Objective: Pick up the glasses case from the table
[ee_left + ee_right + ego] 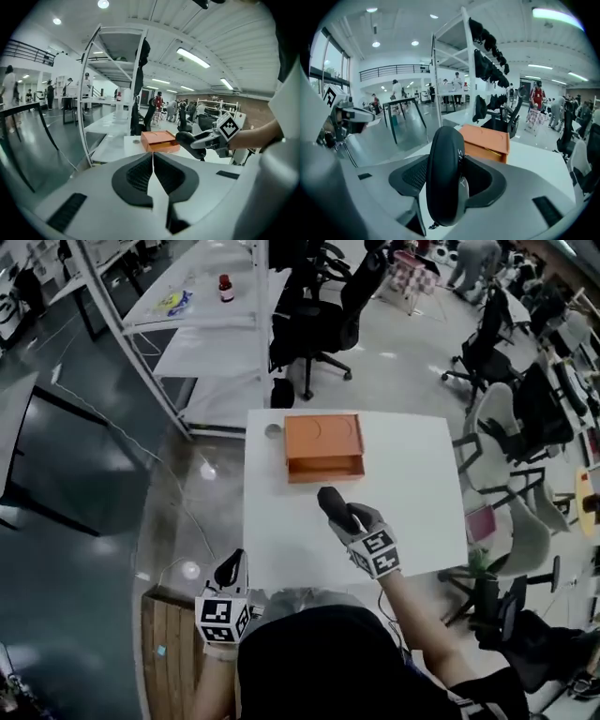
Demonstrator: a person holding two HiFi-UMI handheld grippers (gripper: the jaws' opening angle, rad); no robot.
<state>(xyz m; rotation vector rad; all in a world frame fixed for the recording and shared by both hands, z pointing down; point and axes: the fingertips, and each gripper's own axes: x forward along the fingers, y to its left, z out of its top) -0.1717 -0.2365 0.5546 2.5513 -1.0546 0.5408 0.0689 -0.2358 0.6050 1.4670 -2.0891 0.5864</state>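
The glasses case [331, 503] is a black oval case, held on edge above the white table [412, 493] just in front of the orange box [323, 446]. My right gripper [343, 517] is shut on it. In the right gripper view the glasses case [444, 173] stands upright between the pads, with the orange box [486, 142] behind it. My left gripper [229, 570] hovers off the table's near left corner, shut with nothing in it. From the left gripper view my left gripper [153, 158] has its jaws meeting, and the glasses case [189, 141] shows beyond it beside the orange box [159, 140].
A small round grey object [273, 430] lies at the table's far left corner. A wooden crate [169, 643] stands on the floor at the near left. Office chairs [314, 315] and a white metal rack [202, 310] stand beyond the table, and more chairs [511, 512] stand to the right.
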